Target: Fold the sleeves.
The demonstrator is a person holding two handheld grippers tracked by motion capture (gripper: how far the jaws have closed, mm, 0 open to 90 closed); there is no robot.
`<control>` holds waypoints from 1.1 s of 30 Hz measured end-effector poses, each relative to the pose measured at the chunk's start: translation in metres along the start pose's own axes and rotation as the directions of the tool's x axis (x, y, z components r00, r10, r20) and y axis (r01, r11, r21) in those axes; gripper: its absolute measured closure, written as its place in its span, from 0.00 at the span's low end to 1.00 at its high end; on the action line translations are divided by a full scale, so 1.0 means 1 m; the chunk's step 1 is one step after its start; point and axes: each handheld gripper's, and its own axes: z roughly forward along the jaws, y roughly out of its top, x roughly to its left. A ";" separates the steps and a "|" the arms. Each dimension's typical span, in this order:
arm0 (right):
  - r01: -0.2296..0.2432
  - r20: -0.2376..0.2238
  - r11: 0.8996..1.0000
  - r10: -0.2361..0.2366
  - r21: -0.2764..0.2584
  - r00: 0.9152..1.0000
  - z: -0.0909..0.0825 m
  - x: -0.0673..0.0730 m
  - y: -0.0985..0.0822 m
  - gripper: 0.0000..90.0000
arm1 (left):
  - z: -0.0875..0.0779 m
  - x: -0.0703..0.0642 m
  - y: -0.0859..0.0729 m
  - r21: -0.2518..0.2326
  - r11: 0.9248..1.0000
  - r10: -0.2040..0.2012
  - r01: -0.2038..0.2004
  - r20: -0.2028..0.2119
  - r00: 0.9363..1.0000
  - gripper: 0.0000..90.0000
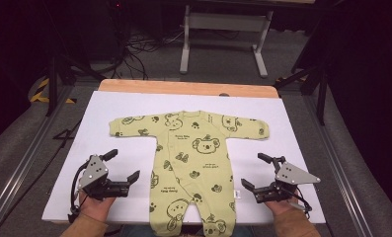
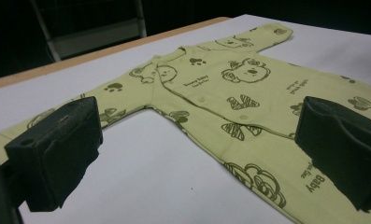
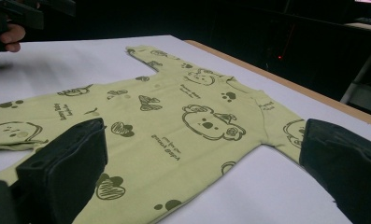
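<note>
A pale green baby romper [image 1: 191, 163] lies flat, sleeves spread, in the middle of the white surface [image 1: 292, 128], its legs reaching the near edge. The left gripper [image 1: 122, 165] sits at about eight o'clock from the garment's centre, jaws spread wide and holding nothing, the romper just to its three o'clock. The right gripper [image 1: 255, 172] sits at about four o'clock, likewise wide and holding nothing, the romper just to its nine o'clock.

The baby suit [image 1: 191, 163] lying between the two tongs is showing pale yellow-green, printed with dark olive koalas, paw prints, bows and small lettering. Under it the bench [image 1: 109, 106] is showing white, with a light wooden edge beyond. Both tongs are showing black jaws and grey plates.
</note>
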 end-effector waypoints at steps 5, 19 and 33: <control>0.004 -0.002 1.000 -0.004 -0.003 1.000 0.000 0.000 0.000 0.02 | 0.001 -0.002 0.000 -0.032 0.999 0.018 -0.018 0.006 1.000 0.00; 0.021 -0.001 1.000 -0.021 0.013 1.000 0.000 0.003 0.000 0.02 | 0.000 0.009 0.014 -0.023 0.999 -0.032 0.033 0.031 0.999 0.04; 0.022 -0.030 0.999 -0.020 0.041 0.999 0.007 0.006 -0.002 0.05 | 0.021 0.025 0.050 0.200 0.978 0.050 -0.065 0.078 0.996 0.10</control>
